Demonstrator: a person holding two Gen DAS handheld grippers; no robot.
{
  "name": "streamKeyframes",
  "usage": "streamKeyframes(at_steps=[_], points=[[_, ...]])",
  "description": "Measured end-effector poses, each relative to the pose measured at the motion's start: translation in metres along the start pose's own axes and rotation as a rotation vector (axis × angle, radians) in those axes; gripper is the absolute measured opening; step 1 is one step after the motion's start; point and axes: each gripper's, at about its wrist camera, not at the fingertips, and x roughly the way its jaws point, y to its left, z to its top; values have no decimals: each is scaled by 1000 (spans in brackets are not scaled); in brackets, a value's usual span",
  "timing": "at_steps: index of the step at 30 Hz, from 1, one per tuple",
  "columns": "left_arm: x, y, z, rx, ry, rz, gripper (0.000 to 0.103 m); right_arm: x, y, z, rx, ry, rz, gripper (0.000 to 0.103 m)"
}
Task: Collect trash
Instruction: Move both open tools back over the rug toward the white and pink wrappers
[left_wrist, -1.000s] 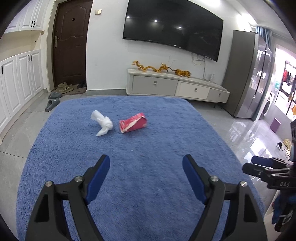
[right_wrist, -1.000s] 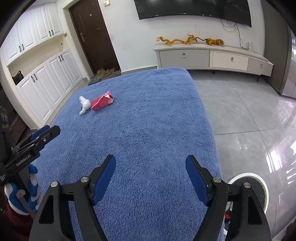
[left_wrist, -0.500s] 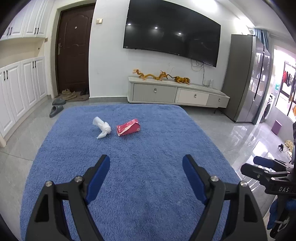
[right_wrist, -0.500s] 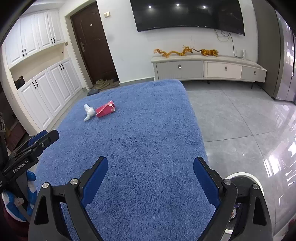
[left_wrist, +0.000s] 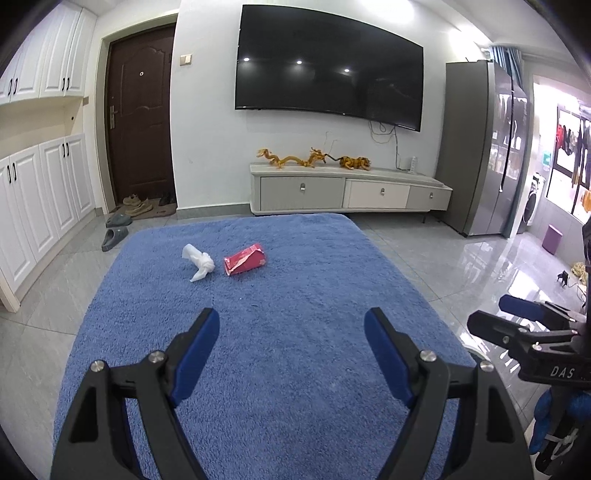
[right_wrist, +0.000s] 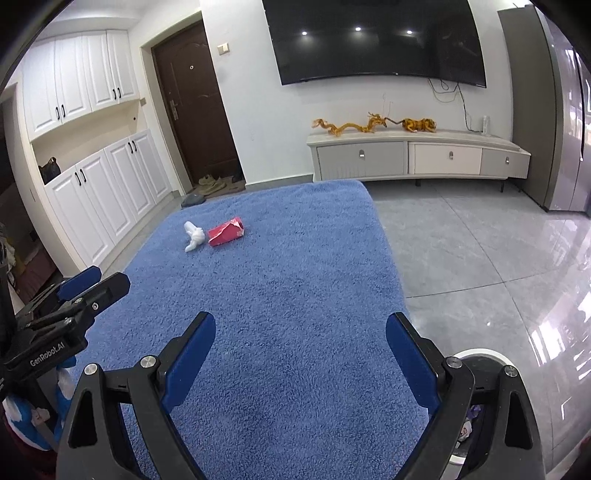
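From the left wrist view, the left tool hangs above the near part of the blue rug with its blue pads spread wide and nothing between them — released, empty. The trash lies well ahead on the rug's far left part: a crumpled white tissue and, just beside it on the right, a crushed red carton lying on its side with its torn mouth toward the tissue; whether the two touch I cannot tell. The step in hand looks like the approach, with nothing yet collected. The next move, as I judge it, calls for carrying a tool forward and down to one piece and closing across its narrow side. At the right edge the right tool shows side-on, its body marked "DAS"; the carton's print is too small to read. From the right wrist view, the right tool is likewise spread wide and empty over the rug's near end, with the white tissue and red carton far ahead to the left. A round white-rimmed bin sits on the grey floor tiles behind the right finger — likely where the trash should go, though its inside is mostly hidden. The left tool at the left edge reads "GenRobot.AI".
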Motion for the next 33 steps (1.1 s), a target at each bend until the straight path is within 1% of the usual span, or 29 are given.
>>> streamKeyframes(at_steps=[7, 11, 13, 14, 15, 18, 20, 27, 33], points=[[-5, -15, 6, 10, -24, 22, 80, -9, -8, -1, 2, -31, -5, 92], [-6, -26, 9, 37, -45, 32, 80, -11, -16, -1, 14, -41, -7, 92], [-6, -34, 11, 58, -55, 34, 80, -11, -20, -1, 24, -48, -12, 95], [-6, -38, 12, 63, -57, 33, 80, -12, -24, -1, 31, -51, -16, 99], [-6, -41, 13, 69, -59, 31, 80, -12, -26, -1, 38, -56, -19, 101], [-3, -49, 15, 86, -64, 34, 80, -11, -35, -2, 56, -62, -24, 101], [1, -52, 17, 89, -60, 33, 80, -10, -39, -3, 64, -63, -30, 103], [19, -63, 18, 121, -29, 30, 80, -5, -52, -6, 90, -76, -53, 103], [43, -59, 17, 139, 30, 36, 80, 2, -59, -4, 109, -86, -65, 103]])
